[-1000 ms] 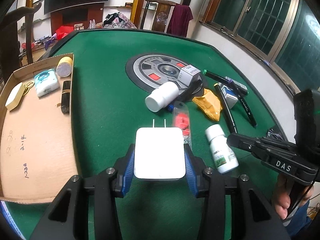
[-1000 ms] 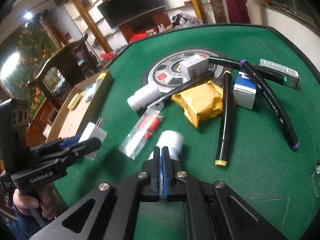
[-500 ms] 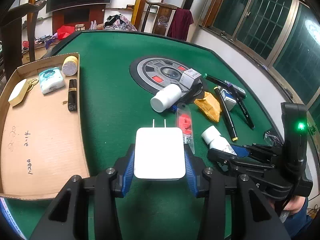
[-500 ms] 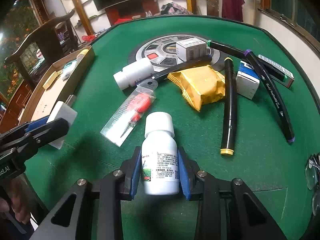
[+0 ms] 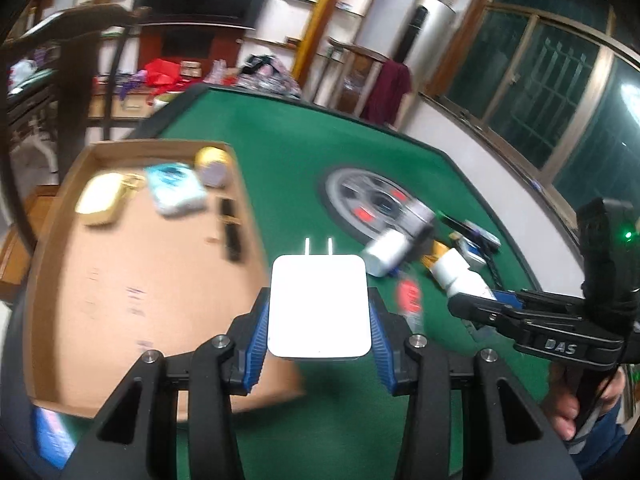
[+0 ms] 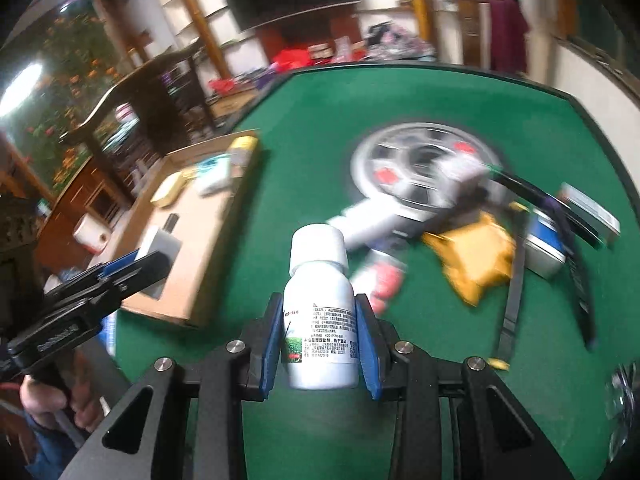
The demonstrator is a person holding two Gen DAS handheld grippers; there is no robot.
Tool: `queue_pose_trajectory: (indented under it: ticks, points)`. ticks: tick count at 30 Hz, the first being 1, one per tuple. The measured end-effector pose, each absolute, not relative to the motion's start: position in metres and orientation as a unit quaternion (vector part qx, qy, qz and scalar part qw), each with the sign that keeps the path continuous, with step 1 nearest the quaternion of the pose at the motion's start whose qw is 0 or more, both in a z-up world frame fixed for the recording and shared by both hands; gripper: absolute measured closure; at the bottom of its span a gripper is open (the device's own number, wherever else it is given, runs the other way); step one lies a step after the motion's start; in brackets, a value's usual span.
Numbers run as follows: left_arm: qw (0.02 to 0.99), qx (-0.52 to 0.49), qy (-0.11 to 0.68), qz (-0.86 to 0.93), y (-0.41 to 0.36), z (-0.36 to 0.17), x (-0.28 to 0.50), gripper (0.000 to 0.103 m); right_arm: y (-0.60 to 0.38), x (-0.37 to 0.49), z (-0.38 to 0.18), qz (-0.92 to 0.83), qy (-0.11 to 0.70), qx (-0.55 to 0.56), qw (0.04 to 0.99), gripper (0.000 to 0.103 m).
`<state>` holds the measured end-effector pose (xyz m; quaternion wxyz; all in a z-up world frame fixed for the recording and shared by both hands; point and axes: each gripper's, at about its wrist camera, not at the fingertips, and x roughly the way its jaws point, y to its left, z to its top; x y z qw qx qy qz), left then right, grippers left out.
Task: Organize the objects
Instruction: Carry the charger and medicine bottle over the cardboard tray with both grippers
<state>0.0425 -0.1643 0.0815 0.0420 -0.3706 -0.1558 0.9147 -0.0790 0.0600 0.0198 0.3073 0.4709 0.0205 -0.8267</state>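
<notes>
My left gripper (image 5: pixel 318 312) is shut on a white plug charger (image 5: pixel 318 304), prongs pointing away, held above the near right corner of a cardboard tray (image 5: pixel 120 300) on the green table. My right gripper (image 6: pixel 320 320) is shut on a white labelled bottle (image 6: pixel 320 312), lifted off the felt with its cap pointing away. In the left wrist view the right gripper (image 5: pixel 480 304) and its bottle (image 5: pixel 456 276) hang to the right. In the right wrist view the left gripper (image 6: pixel 132 268) holds the charger (image 6: pixel 164 244) over the tray (image 6: pixel 200 248).
The tray holds a yellow case (image 5: pixel 100 200), a tissue pack (image 5: pixel 176 194), a round yellow container (image 5: pixel 212 160) and a black stick (image 5: pixel 230 232). On the felt lie a wheel-shaped disc (image 5: pixel 372 204), a white cylinder (image 5: pixel 386 256), a yellow packet (image 6: pixel 476 256), black markers (image 6: pixel 516 280), a blue-white box (image 6: pixel 546 244) and a red packaged item (image 6: pixel 386 280).
The right gripper, shut and empty a second ago, took hold of the white bottle and lifted it. Both grippers have risen and swung left toward the cardboard tray.
</notes>
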Motion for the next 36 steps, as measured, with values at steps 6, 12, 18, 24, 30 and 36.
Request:
queue_pose_trajectory:
  ticks: [6, 12, 18, 24, 30, 36]
  points:
    - [-0.013, -0.385, -0.167, 0.908, -0.229, 0.077, 0.039, 0.059, -0.021, -0.092, 0.026, -0.8, 0.038, 0.487, 0.35, 0.066]
    - [-0.059, -0.417, -0.177, 0.89, -0.289, 0.061, 0.031, 0.059, -0.1, -0.112, 0.005, -0.765, 0.043, 0.526, 0.37, 0.066]
    - [-0.072, -0.456, -0.179, 0.869, -0.319, 0.042, 0.006, 0.059, -0.162, -0.13, -0.019, -0.746, 0.049, 0.552, 0.369, 0.065]
    - [-0.079, -0.48, -0.155, 0.86, -0.326, 0.037, -0.021, 0.059, -0.192, -0.16, -0.031, -0.737, 0.017, 0.57, 0.363, 0.065]
    - [-0.087, -0.474, -0.149, 0.864, -0.332, 0.035, -0.031, 0.059, -0.213, -0.175, -0.041, -0.736, 0.002, 0.575, 0.357, 0.065]
    - [-0.091, -0.47, -0.16, 0.863, -0.334, 0.032, -0.039, 0.059, -0.231, -0.188, -0.047, -0.745, -0.01, 0.571, 0.344, 0.065]
